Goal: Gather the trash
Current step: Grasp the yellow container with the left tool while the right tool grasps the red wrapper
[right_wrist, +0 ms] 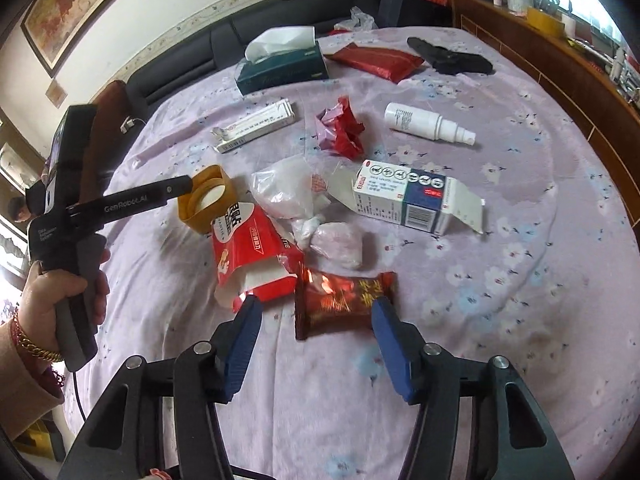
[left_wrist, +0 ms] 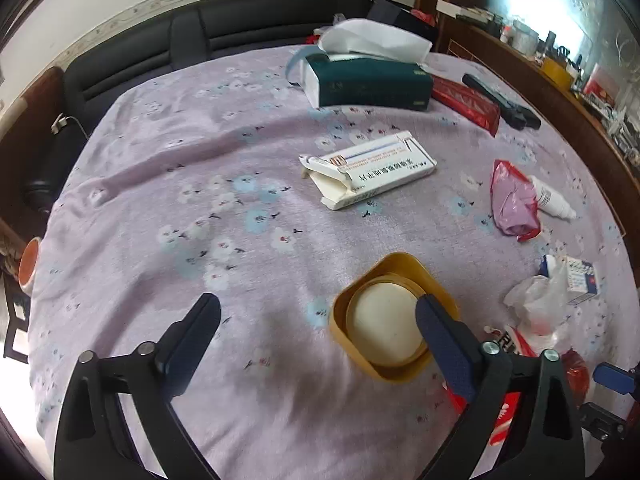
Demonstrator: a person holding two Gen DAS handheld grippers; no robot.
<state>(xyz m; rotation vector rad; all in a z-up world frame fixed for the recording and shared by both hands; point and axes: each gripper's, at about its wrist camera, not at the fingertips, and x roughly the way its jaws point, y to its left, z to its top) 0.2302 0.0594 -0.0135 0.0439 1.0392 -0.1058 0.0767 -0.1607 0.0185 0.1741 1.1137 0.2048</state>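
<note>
Trash lies on a lilac flowered bedspread [left_wrist: 168, 208]. My left gripper [left_wrist: 318, 312] is open; its right finger [left_wrist: 440, 332] reaches over the rim of a yellow square tub [left_wrist: 400, 268] with a white disc inside, also in the right wrist view [right_wrist: 208, 200]. My right gripper [right_wrist: 316, 316] is open, its fingers on either side of a dark red snack wrapper [right_wrist: 344, 300]. Beyond lie a red tissue pack [right_wrist: 248, 248], clear plastic bags [right_wrist: 288, 192], a blue-white carton [right_wrist: 416, 200], a crumpled red-pink wrapper [right_wrist: 340, 128] and an open white medicine box [left_wrist: 368, 168].
A green tissue box [left_wrist: 368, 80], a red pouch [left_wrist: 468, 100], a black object [left_wrist: 500, 100] and a white spray bottle [right_wrist: 428, 124] lie farther back. A dark headboard [left_wrist: 240, 28] stands behind. A wooden ledge [left_wrist: 560, 92] with clutter runs along the right.
</note>
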